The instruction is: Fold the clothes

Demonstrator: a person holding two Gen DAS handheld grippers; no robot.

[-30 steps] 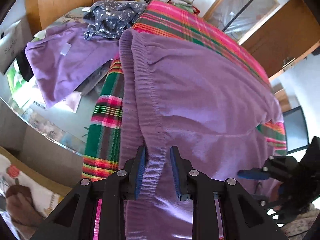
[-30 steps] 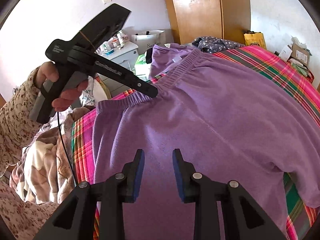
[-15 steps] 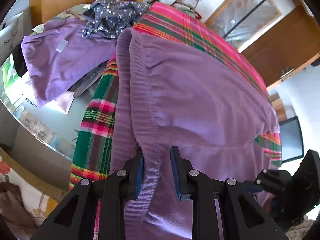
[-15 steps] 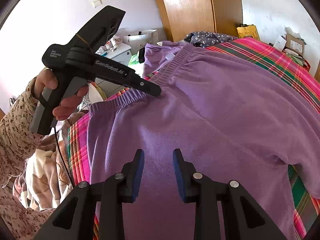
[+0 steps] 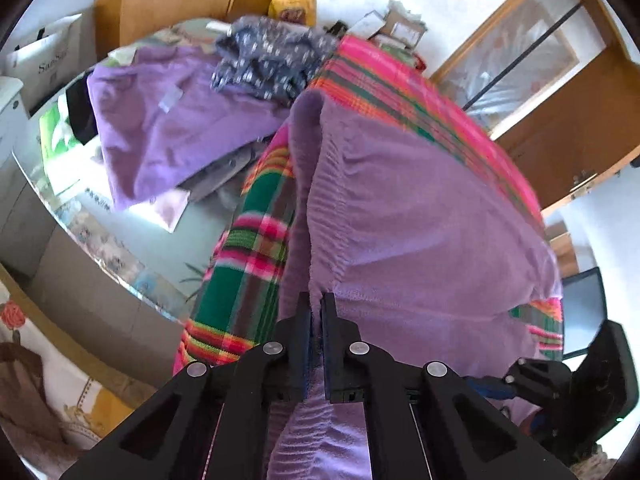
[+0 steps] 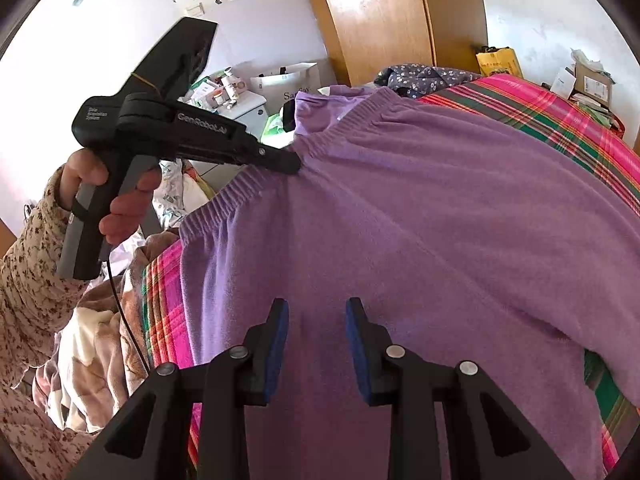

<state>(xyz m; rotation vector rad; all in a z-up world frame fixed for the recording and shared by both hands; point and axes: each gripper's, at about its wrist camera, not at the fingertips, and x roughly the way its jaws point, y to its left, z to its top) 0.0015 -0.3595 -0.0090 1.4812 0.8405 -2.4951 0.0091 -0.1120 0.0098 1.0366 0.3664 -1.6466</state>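
Right wrist view: plaid blanket [image 6: 560, 116] covers the bed, and the purple garment [image 6: 420, 220] lies spread flat on it, filling most of the frame from 12 to 6 o'clock. Its ribbed elastic band [image 6: 224, 204] runs along the edge at 10 to 11 o'clock. A second purple garment [image 5: 160, 128] and a dark floral piece [image 5: 272, 64] sit piled beyond the blanket, at 10 to 12 o'clock in the left wrist view; leave them.

Your left gripper [image 5: 316, 300] has just been closing and now pinches the band. The right gripper [image 6: 316, 308] hangs over the cloth, jaws apart, nothing between them.

My read: you're securing the band for the first fold. Get the right gripper onto the same band, well apart from the left one, before lifting. Catch both layers. Lift both ends together so the cloth doesn't skew or drag the blanket.
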